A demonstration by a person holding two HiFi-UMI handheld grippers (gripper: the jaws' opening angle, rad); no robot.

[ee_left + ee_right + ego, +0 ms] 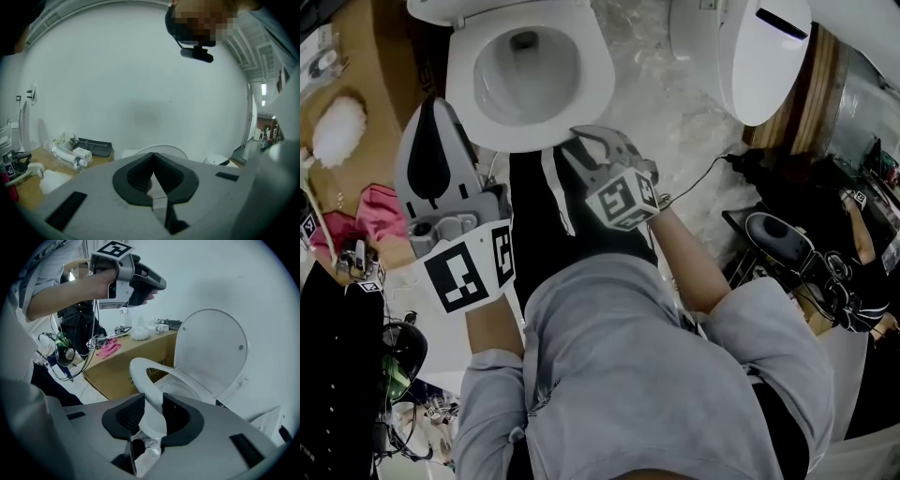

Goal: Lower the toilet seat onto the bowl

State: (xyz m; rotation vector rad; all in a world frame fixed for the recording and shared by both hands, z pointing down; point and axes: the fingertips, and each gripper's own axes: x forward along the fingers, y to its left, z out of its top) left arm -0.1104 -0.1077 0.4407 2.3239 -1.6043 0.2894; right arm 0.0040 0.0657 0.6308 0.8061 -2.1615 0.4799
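The white toilet seat rings the bowl at the top of the head view. In the right gripper view the seat stands tilted a little above the bowl, with the lid upright behind it. My right gripper is shut on the seat's front rim, one pad on each side. My left gripper is held to the left of the bowl, away from the seat. Its jaws are shut on nothing and point at a blank white wall.
A cardboard box stands left of the toilet with a white fluffy duster and a pink cloth on it. A second white toilet stands at the right. Cables and dark gear lie on the floor at the right.
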